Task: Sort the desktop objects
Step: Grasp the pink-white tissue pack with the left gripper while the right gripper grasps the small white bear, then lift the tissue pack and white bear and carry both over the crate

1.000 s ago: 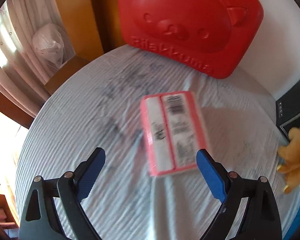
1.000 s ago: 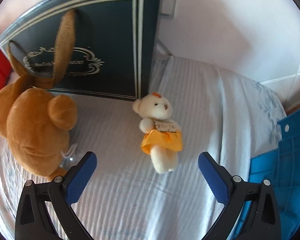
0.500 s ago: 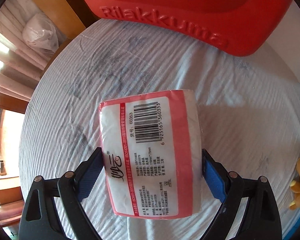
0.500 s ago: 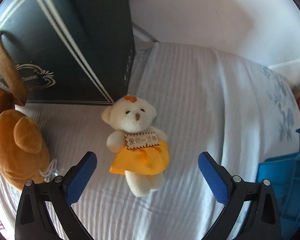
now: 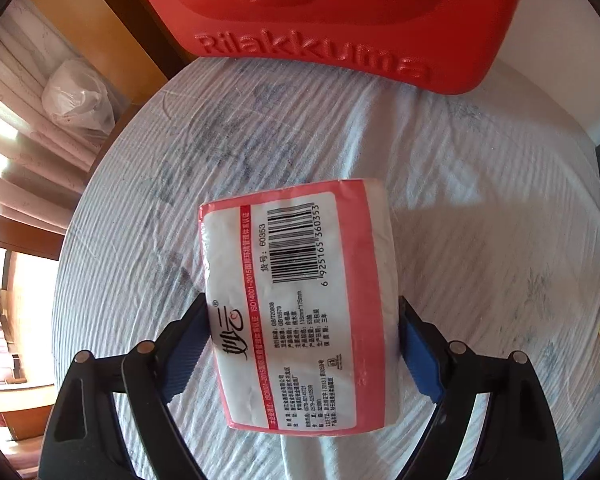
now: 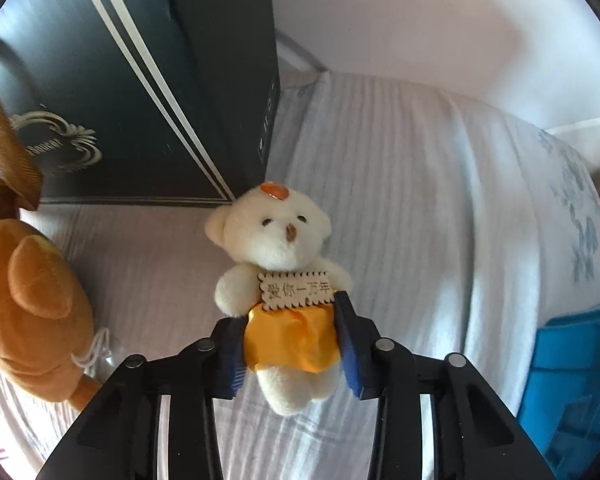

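A pink-and-white tissue pack (image 5: 296, 264) lies label up on the striped white tablecloth (image 5: 480, 240). My left gripper (image 5: 300, 308) points down over it, its jaws closing, and the blue pads touch the pack's two long sides. In the right wrist view a small white teddy bear (image 6: 276, 240) in an orange dress with a wooden tag lies on the cloth. My right gripper (image 6: 286, 320) has its jaws closing, and both pads press into the bear's dress at the waist.
A red Rilakkuma case (image 5: 340, 12) stands behind the pack. A dark gift box (image 6: 140, 80) stands behind the small bear, a large brown plush bear (image 6: 28, 300) lies to its left, and a blue bin (image 6: 572, 380) sits at the right. The table's edge curves on the left (image 5: 100, 184).
Both grippers came down over their objects. The right jaws went from wide open to pinching the small bear's dress. The left jaws narrowed until the pads met the tissue pack's sides.
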